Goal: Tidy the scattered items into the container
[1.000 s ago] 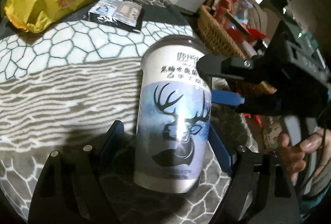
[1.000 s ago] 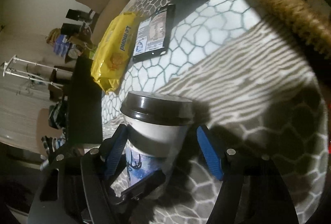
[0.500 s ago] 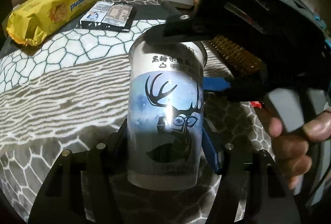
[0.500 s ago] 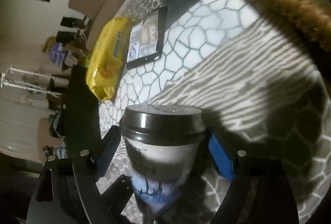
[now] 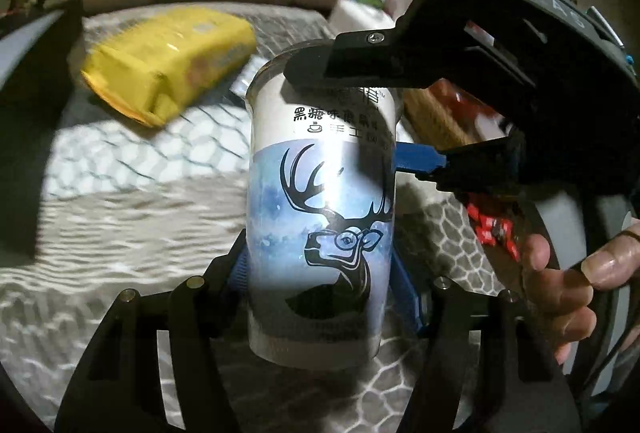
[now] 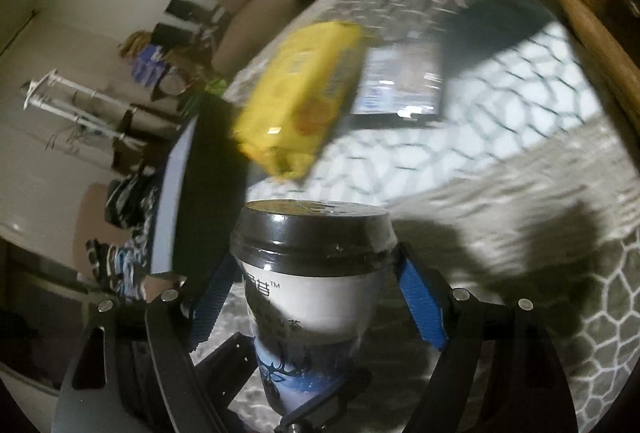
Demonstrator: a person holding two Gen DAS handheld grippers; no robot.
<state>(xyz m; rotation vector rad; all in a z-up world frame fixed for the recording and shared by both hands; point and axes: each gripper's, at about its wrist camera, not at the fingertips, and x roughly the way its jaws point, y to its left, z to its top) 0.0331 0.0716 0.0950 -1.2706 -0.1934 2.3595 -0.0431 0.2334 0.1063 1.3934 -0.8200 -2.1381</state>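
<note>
Holding one lidded cup [image 5: 320, 233] clear of the patterned tabletop [image 5: 120, 217], both grippers share it; the left gripper [image 5: 320, 273] has its blue fingers [image 5: 404, 285] pressed on the lower body, and they closed in on it within the last second before settling; the right gripper [image 6: 316, 297] reaches round the cup's upper part just under the dark lid [image 6: 316, 229], its fingers [image 6: 420, 309] flanking the rim, having just narrowed a little, though whether the pads truly press I cannot tell. A hand [image 5: 560, 285] works the right gripper's handle. As I judge it, the task is early: the cup is lifted but not yet in the wicker basket [image 6: 592, 13] at the far right edge. Further back, toward the far left edge, two things wait: one yellow packet [image 5: 172, 69] and, touching it, one flat dark sachet [image 6: 404, 89]; a white box [image 5: 360, 13] stands beyond.
</note>
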